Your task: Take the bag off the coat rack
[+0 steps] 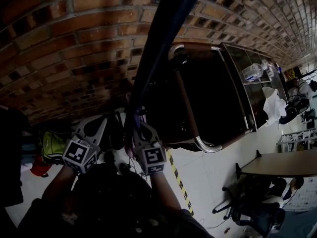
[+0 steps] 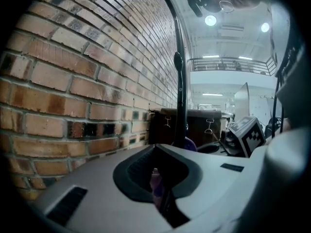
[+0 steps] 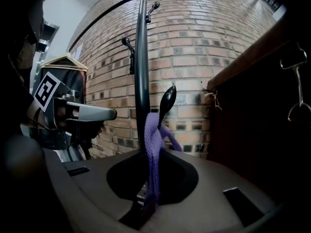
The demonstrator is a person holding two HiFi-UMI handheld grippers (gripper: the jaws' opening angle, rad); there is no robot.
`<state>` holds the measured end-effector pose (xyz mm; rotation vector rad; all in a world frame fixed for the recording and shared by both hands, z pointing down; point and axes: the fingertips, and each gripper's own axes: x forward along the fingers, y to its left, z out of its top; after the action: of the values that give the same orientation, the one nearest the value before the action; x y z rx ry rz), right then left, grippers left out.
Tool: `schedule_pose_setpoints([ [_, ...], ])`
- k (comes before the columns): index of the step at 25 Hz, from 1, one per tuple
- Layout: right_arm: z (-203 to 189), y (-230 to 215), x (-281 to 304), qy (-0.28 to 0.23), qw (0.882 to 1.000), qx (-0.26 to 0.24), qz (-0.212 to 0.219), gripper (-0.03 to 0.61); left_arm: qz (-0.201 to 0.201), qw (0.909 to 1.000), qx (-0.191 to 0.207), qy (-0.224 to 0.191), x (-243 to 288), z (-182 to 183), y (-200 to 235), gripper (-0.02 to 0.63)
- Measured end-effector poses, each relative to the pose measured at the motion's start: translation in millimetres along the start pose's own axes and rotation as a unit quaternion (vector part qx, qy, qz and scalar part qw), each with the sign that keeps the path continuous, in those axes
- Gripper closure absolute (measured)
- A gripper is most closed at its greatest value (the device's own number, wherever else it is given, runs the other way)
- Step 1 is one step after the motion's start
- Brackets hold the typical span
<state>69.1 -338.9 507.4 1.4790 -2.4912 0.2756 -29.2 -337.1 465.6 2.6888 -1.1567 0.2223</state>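
Bag [image 3: 153,178], visible only as a purple woven strap [image 3: 151,140] judged soft and light, hangs over the coat rack [image 3: 141,57] hook [image 3: 167,100] at twelve o'clock from the right gripper [image 3: 146,207], which pinches that strap, the proper hold; left gripper [image 2: 158,198] at nine o'clock appears closed on purple webbing too.

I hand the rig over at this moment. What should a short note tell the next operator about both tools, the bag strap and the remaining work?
Right tool: shut on the purple strap, below the hook.
Left tool: close to the coat rack pole; something purple shows between its jaws, but the grip is unclear.
Strap: looped over the black hook on the pole. The bag itself is not clearly in view.
Done: strap gripped.
Left: lift the strap off the hook, probably up and away from the pole.
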Motion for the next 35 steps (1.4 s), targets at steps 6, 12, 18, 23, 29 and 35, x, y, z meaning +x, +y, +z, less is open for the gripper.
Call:
schedule_pose_setpoints([
  [6,5.1,-1.8,-0.9,0.003,1.0,0.017,0.004,0.543,-0.002,1.0,-0.001,-0.007,6.9,4.2,1.4,0.594],
  [12,9.1,-2.3,-1.8,0.002,1.0,0.024,0.013,0.543,0.001,1.0,0.002,-0.007,11.6,6.9,4.8,0.594],
  [18,38.1,-3.6,-10.5,-0.014,0.999,0.038,0.026,0.543,0.004,0.9999,0.005,-0.011,14.0,12.4,4.6,0.594],
  [23,62.6,-12.8,-20.1,-0.029,0.998,0.047,0.023,0.543,0.005,0.9999,-0.002,-0.012,16.7,17.1,1.3,0.594],
  [29,71.7,-19.9,-28.0,-0.043,0.997,0.063,0.022,0.543,0.004,0.9998,-0.001,-0.02,17.3,21.6,-0.8,0.594],
  [35,73.4,-57.1,-44.6,-0.072,0.992,0.102,-0.023,0.543,0.009,0.9998,0.0,-0.017,15.3,18.8,-1.1,0.594],
])
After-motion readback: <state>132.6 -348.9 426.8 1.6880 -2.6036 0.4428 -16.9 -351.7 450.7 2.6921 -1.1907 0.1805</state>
